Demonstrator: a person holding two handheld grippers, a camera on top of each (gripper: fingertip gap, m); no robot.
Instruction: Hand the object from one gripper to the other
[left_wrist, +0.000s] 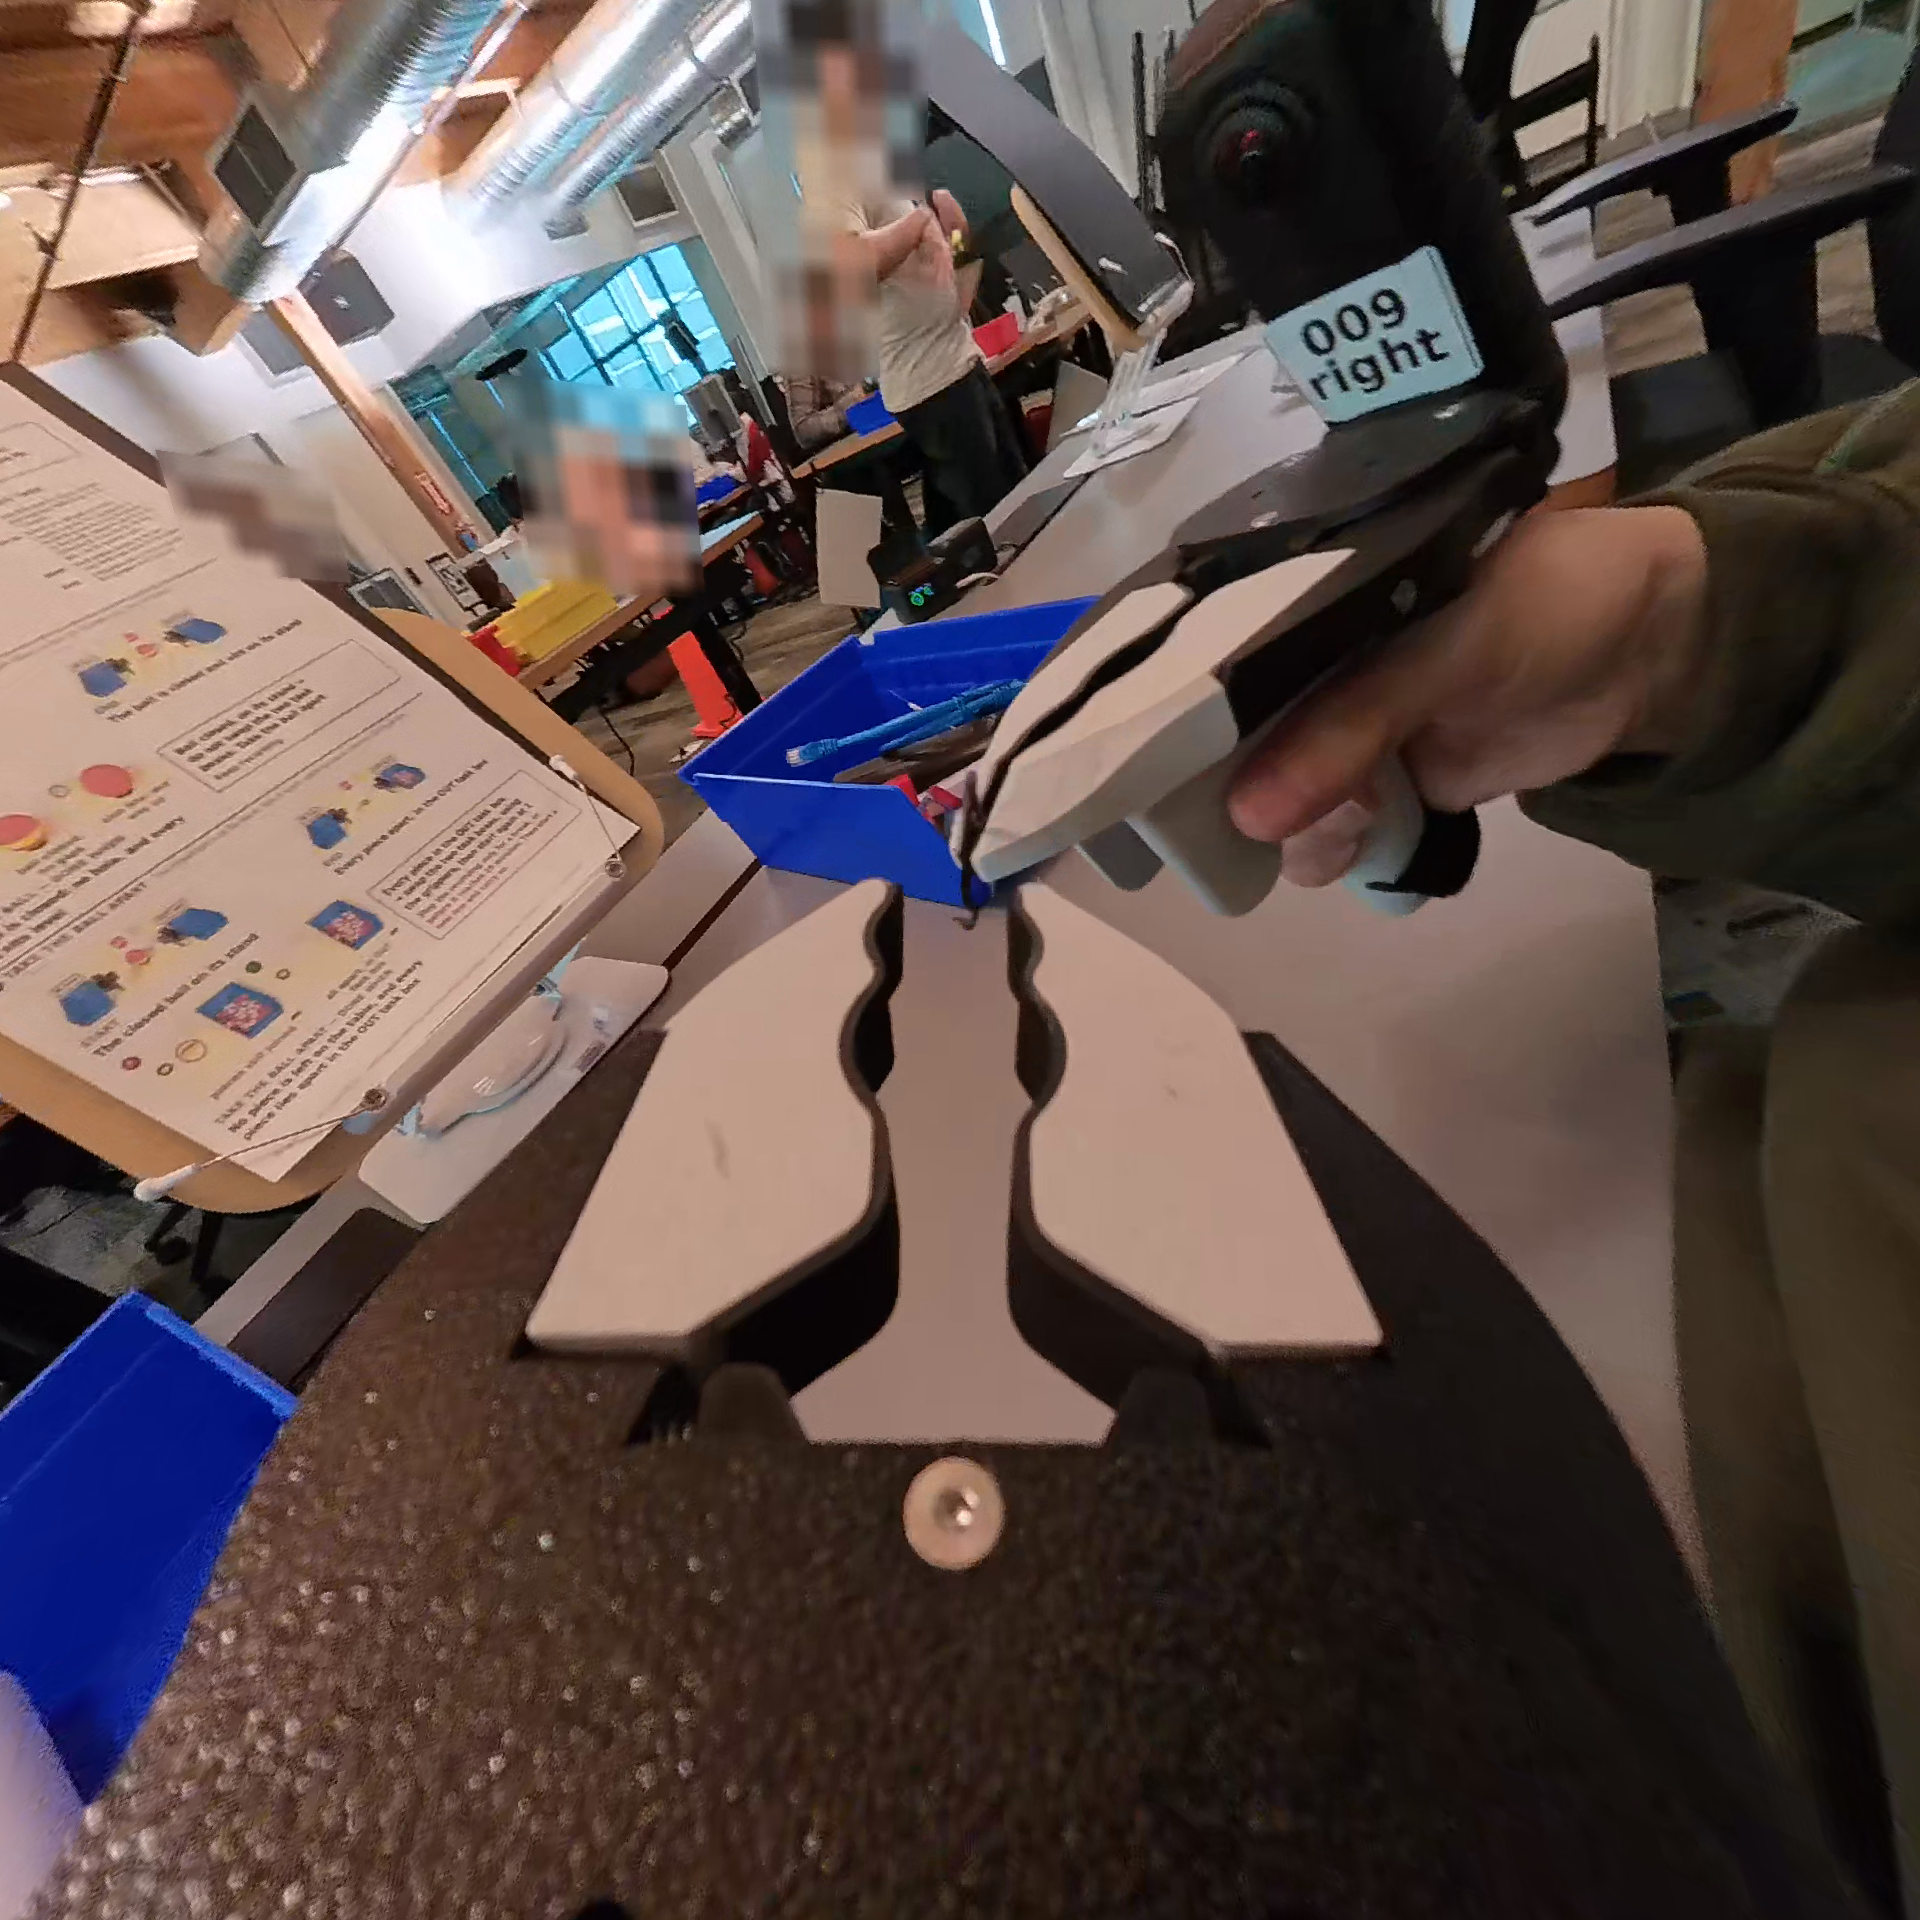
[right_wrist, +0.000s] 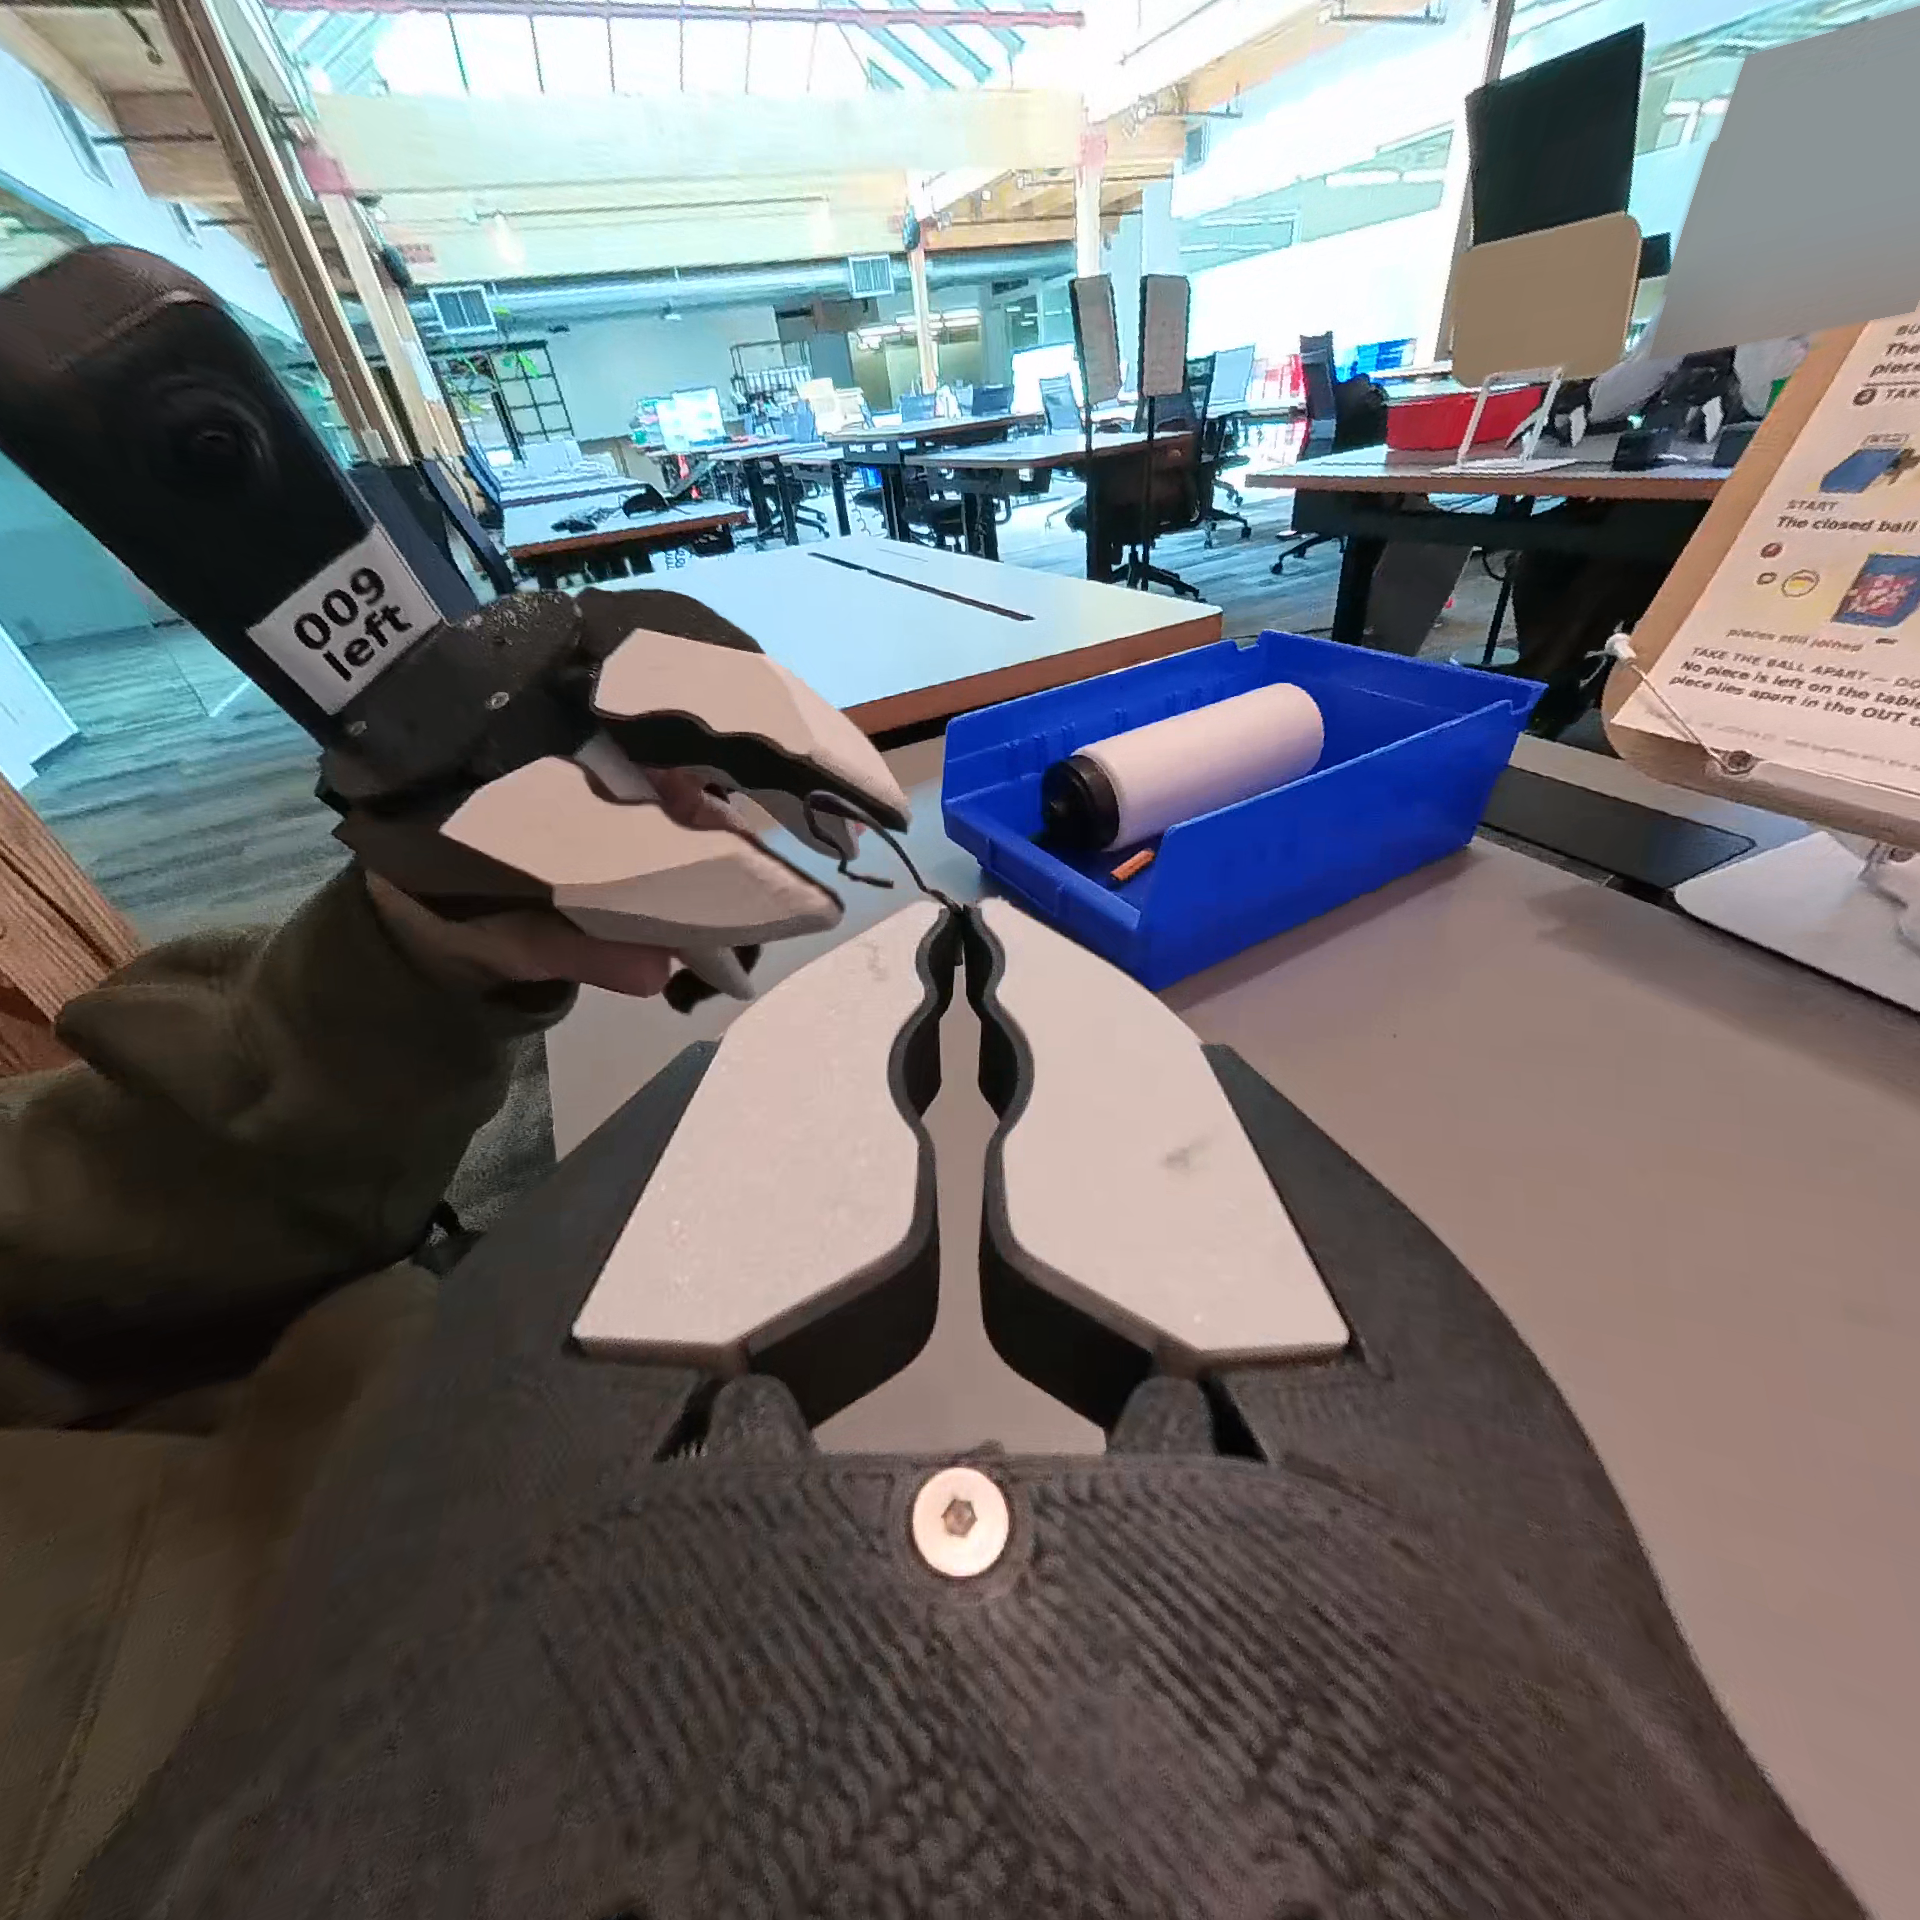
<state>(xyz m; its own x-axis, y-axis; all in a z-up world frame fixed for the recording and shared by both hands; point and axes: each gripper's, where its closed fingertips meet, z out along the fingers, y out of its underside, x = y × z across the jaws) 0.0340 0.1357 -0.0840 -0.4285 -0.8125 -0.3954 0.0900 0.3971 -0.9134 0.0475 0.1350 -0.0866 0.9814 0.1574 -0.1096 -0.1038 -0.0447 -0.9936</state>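
The object is a thin, crooked black wire (right_wrist: 871, 844). My right gripper (right_wrist: 961, 914) is shut on one end of it. The free end reaches up and left into the gap between the fingers of my left gripper (right_wrist: 868, 862), which is open around it. In the left wrist view my left gripper (left_wrist: 954, 904) is open, and my right gripper (left_wrist: 977, 864) is shut just above its tips. The wire (left_wrist: 969, 896) hangs there as a short black strand. Both grippers are held above the grey table (right_wrist: 1558, 1091).
A blue bin (right_wrist: 1247, 894) ahead of the right gripper holds a white cylinder with a black cap (right_wrist: 1195, 753). Another blue bin (left_wrist: 810, 821) holds a blue cable (left_wrist: 894, 727). An instruction board on a stand (left_wrist: 260, 831) is at the left. People stand in the background. Left and right tips are no more than a few centimetres apart.
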